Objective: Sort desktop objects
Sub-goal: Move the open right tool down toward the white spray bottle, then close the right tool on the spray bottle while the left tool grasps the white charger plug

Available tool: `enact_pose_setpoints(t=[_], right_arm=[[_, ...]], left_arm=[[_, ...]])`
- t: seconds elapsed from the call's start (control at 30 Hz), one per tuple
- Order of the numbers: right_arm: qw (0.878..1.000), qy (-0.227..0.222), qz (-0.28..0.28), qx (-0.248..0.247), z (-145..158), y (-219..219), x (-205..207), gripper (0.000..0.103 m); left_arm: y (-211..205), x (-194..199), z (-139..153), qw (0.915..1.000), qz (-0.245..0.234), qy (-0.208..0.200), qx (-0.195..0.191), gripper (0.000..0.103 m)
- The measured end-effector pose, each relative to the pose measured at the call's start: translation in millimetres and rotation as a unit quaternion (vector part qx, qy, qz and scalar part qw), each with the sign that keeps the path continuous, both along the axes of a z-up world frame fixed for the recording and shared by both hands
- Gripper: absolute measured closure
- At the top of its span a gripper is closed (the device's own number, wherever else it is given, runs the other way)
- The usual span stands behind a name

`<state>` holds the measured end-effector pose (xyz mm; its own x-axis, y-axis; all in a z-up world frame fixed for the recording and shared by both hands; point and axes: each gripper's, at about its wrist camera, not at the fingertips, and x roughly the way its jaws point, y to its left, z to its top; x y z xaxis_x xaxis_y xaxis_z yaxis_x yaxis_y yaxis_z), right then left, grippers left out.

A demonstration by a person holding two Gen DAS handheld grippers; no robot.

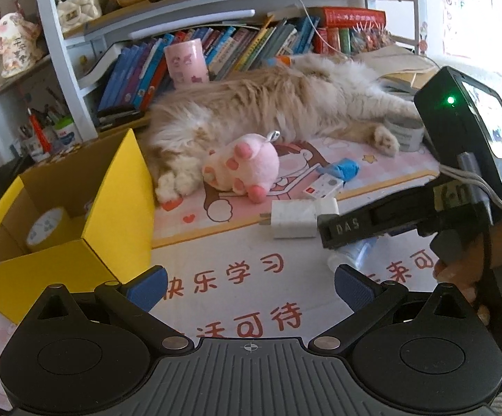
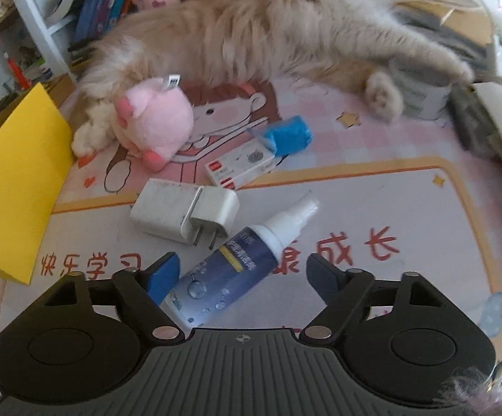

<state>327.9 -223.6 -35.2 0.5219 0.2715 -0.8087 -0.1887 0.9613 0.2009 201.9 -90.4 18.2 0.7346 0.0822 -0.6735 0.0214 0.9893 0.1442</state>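
Landmark: a long-haired cat (image 2: 268,31) lay stretched across the back of the bench (image 2: 407,215).
Spray bottle: a blue bottle (image 2: 230,270) with a white cap lay on its side in front of the cat, between the right gripper's (image 2: 244,277) fingers.
Right fingers: spread apart; whether the left pad touched the bottle was unclear.
Left fingers: the left gripper (image 1: 251,287) was spread wide, holding nothing.
Chargers: two white plugs (image 2: 185,213) lay touching, in front of the cat.
Toy: a pink plush (image 2: 154,121) rested against the cat's front paws.
Box: a yellow carton (image 1: 77,215) stood open beside the cat's head end, a tape roll (image 1: 44,225) inside.
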Motion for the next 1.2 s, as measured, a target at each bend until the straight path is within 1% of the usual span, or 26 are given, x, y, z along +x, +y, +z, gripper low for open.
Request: enact_pose_setpoints(t=[0.03,0.1,0.13,0.17,0.2,0.23,0.27,0.4,0.5,0.57,0.67,0.73,0.83,0.87,0.93,1.07,1.2], right_arm=[[1.000,0.003,0.007,0.000,-1.2,-0.8,0.2,0.035],[1.000,0.005,0.024,-0.001,-1.9,-5.8,-0.8,0.048],[0.999,0.003,0.032,-0.001,-1.6,-9.7,-2.1,0.050],[0.999,0.002,0.040,-0.001,-0.7,-14.2,-3.6,0.056],[0.999,0.000,0.045,-0.003,0.1,-18.7,-5.2,0.064],[0.999,-0.001,0.051,-0.005,0.8,-23.1,-7.1,0.067],[0.998,-0.003,0.057,-0.011,1.5,-27.2,-9.5,0.072],[0.996,-0.020,0.070,-0.049,2.5,-43.8,-18.2,0.073],[0.996,-0.021,0.055,-0.061,2.4,-58.8,-17.6,0.073],[0.997,-0.021,0.039,-0.064,1.9,-69.1,-16.7,0.073],[0.997,-0.020,0.025,-0.064,1.4,-80.6,-15.3,0.073],[0.998,-0.019,0.027,-0.061,1.3,-84.2,-14.6,0.073],[0.997,-0.021,0.037,-0.062,1.1,-83.8,-12.9,0.073],[0.997,-0.022,0.040,-0.063,0.8,-83.4,-12.0,0.073],[0.997,-0.023,0.045,-0.064,1.4,-83.2,-11.5,0.073],[0.996,-0.022,0.054,-0.065,0.8,-83.1,-9.1,0.073],[0.996,-0.020,0.062,-0.066,-1.2,-81.5,-6.5,0.073]], left_arm=[[-0.6,1.6,-0.2,1.0000,0.000,0.001,0.000,0.000],[-2.0,4.3,-0.7,1.0000,-0.001,0.002,0.000,0.000],[-2.5,6.5,-1.4,1.0000,-0.002,0.003,-0.002,0.000],[-3.2,8.9,-2.0,1.0000,-0.003,0.003,-0.004,0.000],[-4.0,11.0,-2.6,1.0000,-0.005,0.003,-0.007,0.000],[-5.0,14.4,-3.5,0.9999,-0.007,0.001,-0.009,0.000],[-5.7,17.6,-4.4,0.9999,-0.010,0.000,-0.012,0.000],[-7.0,33.5,-10.0,0.9995,-0.015,-0.011,-0.026,0.000],[-7.9,50.0,-16.4,0.9988,-0.019,-0.017,-0.042,0.001],[-9.6,63.7,-21.2,0.9987,-0.023,-0.018,-0.041,0.004],[-11.7,85.0,-30.1,0.9991,-0.022,-0.013,-0.034,0.013],[-12.9,98.7,-37.7,0.9993,-0.023,0.001,-0.028,0.021],[-15.3,113.7,-49.5,0.9992,-0.029,0.022,-0.018,0.030],[-15.7,116.7,-52.2,0.9989,-0.033,0.026,-0.019,0.029],[-16.6,118.9,-54.0,0.9988,-0.038,0.020,-0.023,0.029],[-14.6,119.8,-54.8,0.9986,-0.039,0.021,-0.029,0.027],[-12.3,120.3,-54.0,0.9985,-0.017,0.030,-0.043,0.026]])
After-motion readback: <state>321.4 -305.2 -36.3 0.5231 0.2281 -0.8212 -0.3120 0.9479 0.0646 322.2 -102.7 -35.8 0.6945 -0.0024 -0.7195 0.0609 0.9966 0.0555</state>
